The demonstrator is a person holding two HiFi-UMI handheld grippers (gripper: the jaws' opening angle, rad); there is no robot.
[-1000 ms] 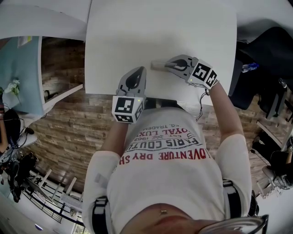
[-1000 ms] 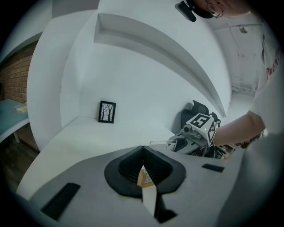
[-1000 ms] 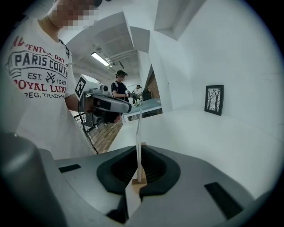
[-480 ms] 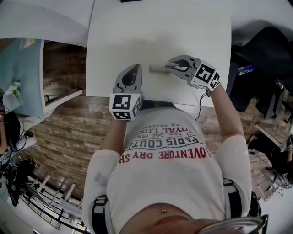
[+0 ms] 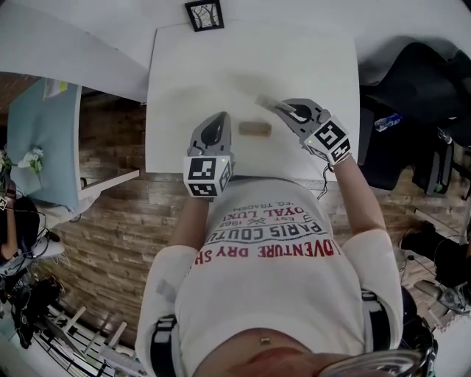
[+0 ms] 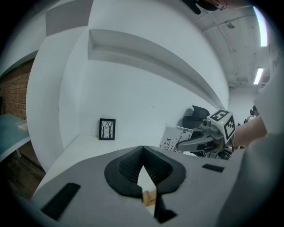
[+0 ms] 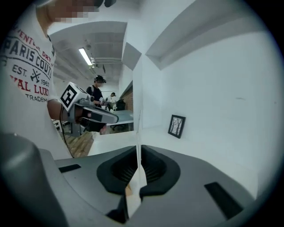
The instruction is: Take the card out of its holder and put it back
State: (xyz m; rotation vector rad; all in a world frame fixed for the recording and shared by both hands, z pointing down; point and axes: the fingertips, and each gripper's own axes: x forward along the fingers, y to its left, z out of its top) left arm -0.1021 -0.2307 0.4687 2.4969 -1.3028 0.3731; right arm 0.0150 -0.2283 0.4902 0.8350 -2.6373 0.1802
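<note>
The right gripper (image 5: 283,109) is pinched narrow on the card (image 5: 266,102), which stands edge-on between its jaws, clear of the wooden holder (image 5: 255,129) lying below its tips. The left gripper (image 5: 215,127), jaws together on nothing, hovers beside the holder. Returning the card likely calls for 1 straight descent, with its lower edge squared to the slot.

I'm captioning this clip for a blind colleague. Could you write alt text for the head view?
Seen from above, a person's right gripper holds a card clear of its wooden holder, which lies on a white table. The left gripper, jaws together, is to the holder's left, and a small framed picture stands at the table's far edge.
</note>
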